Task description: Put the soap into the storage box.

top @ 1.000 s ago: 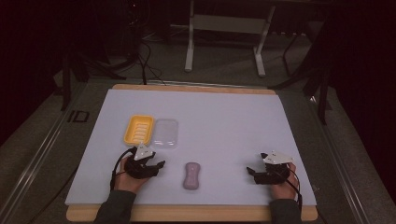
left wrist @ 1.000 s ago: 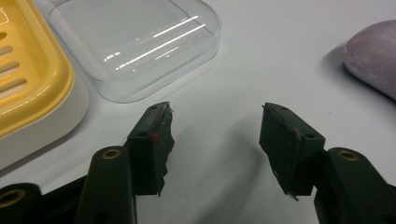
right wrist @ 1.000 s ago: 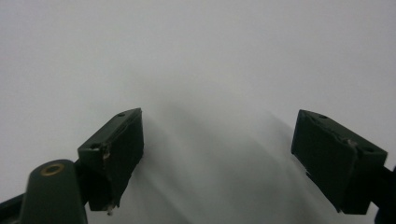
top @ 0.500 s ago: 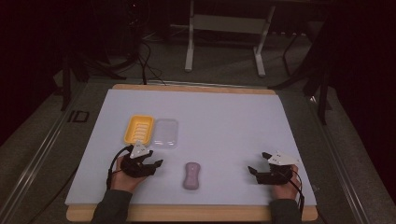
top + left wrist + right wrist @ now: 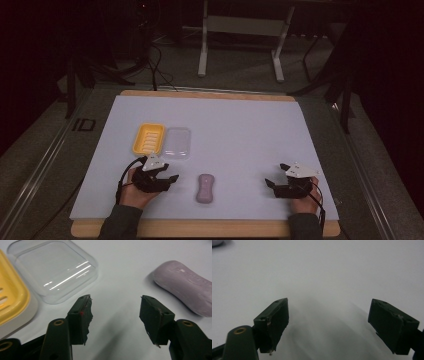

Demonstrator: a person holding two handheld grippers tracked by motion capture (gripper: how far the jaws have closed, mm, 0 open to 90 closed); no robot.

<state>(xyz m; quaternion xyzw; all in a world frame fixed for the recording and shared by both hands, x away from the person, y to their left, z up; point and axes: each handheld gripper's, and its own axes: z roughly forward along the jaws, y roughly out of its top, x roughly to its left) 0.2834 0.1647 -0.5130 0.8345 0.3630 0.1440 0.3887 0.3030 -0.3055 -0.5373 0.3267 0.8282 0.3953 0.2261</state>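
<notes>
A lilac bar of soap (image 5: pixel 205 188) lies flat near the front of the white table mat (image 5: pixel 235 130); it also shows at the right of the left gripper view (image 5: pixel 186 287). A yellow soap dish (image 5: pixel 148 138) and its clear lid (image 5: pixel 178 142) sit side by side behind my left gripper (image 5: pixel 170 178). That gripper (image 5: pixel 115 308) rests low on the mat just left of the soap, jaws open with nothing between them. My right gripper (image 5: pixel 270 186) sits at the front right, jaws open over bare mat (image 5: pixel 329 312).
The mat lies on a wooden board whose front edge (image 5: pixel 210 228) is close to both hands. Beyond the table stand a metal frame's legs (image 5: pixel 202 47) and cables on a dark floor.
The left hand has shifted slightly toward the front edge. The right hand, the soap, the dish and the lid are as before.
</notes>
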